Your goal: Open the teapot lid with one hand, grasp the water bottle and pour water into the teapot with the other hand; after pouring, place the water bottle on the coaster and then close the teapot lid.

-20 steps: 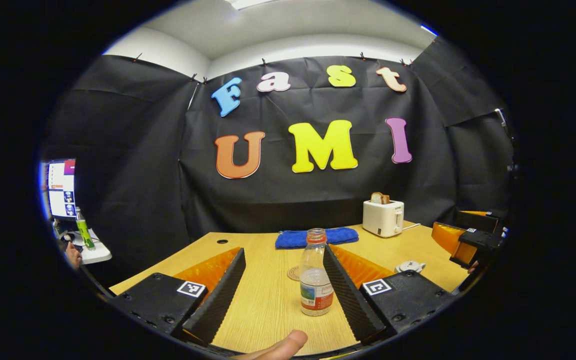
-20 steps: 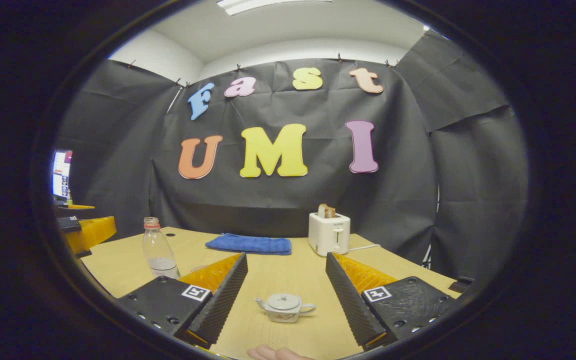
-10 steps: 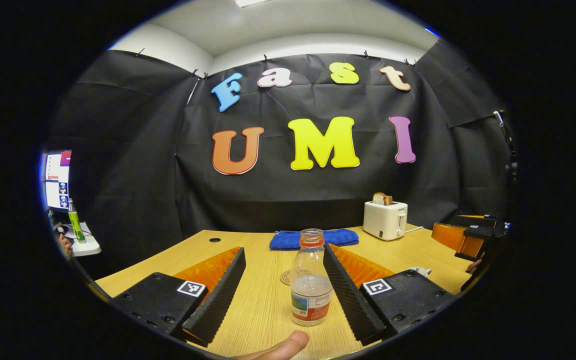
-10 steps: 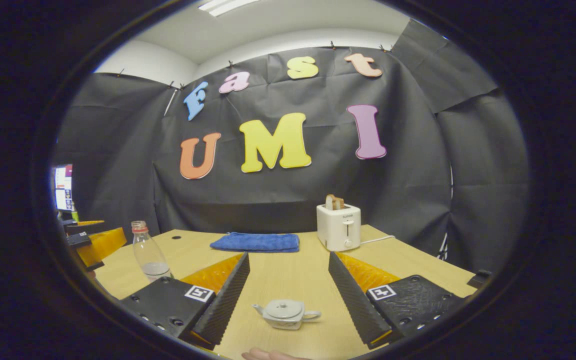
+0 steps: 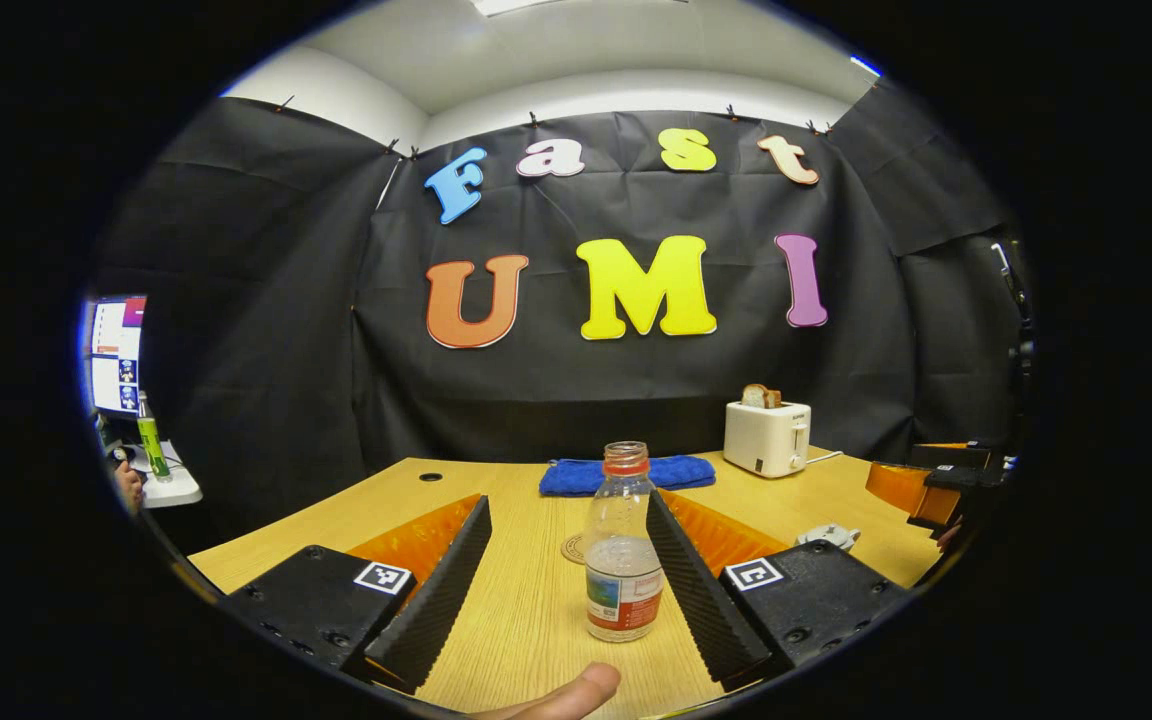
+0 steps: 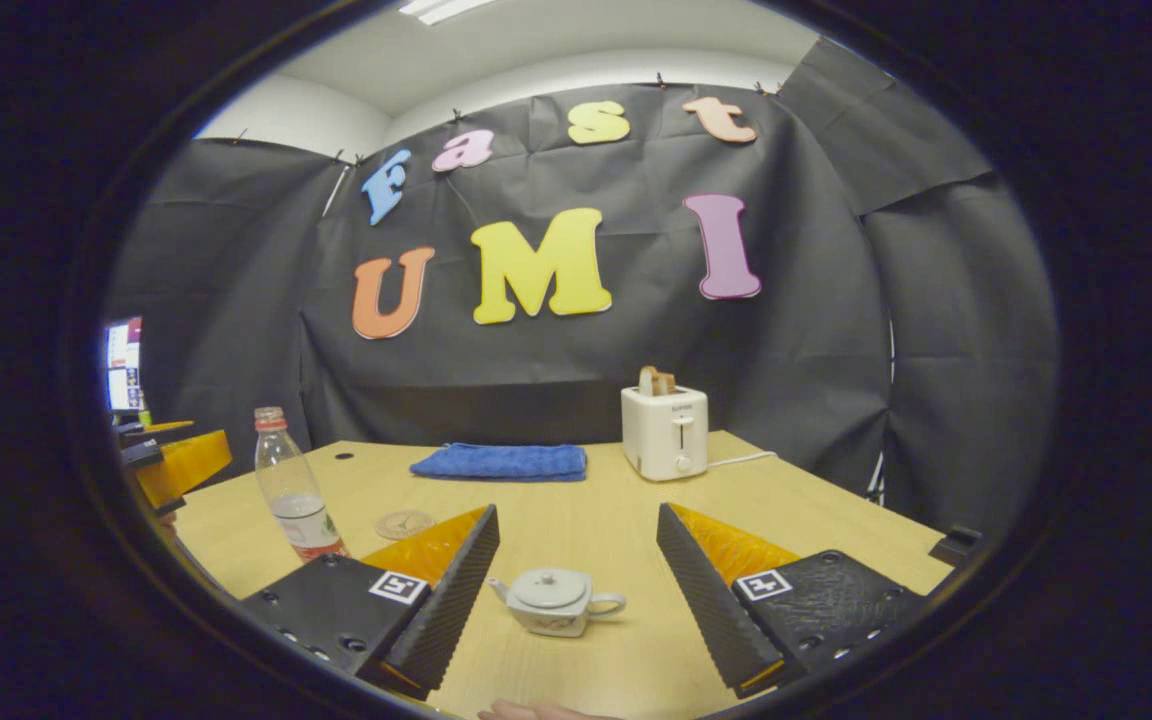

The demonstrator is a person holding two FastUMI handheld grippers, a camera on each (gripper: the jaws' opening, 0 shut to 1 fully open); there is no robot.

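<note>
Left gripper view shows the left hand-held gripper (image 5: 561, 580) with its fingers spread wide, released, and the water bottle (image 5: 621, 545) standing upright on the worktop (image 5: 526, 600) between them, close against the inner face of the right-hand finger, though contact cannot be told. Compared with a second ago the bottle sits slightly more to the left and a little taller in this picture, so the gripper has shifted a little around it; the bottle is capless, with water low in it. Just behind it lies the round coaster (image 5: 574, 548), and farther back a folded blue cloth (image 5: 626, 474) and a white toaster (image 5: 766, 438) holding a slice of bread. The teapot (image 5: 826, 536) peeks out at the right edge, beyond this gripper's right finger, near the other hand-held gripper. In the right gripper view the right hand-held gripper (image 6: 578, 580) is also released, fingers apart, with the lidded teapot (image 6: 554, 602) on the worktop between them, nearer the left finger and touching neither. Since the earlier frames the teapot has come higher in that picture, and the coaster (image 6: 403, 523) has come into sight beside the water bottle (image 6: 291, 485).
</note>
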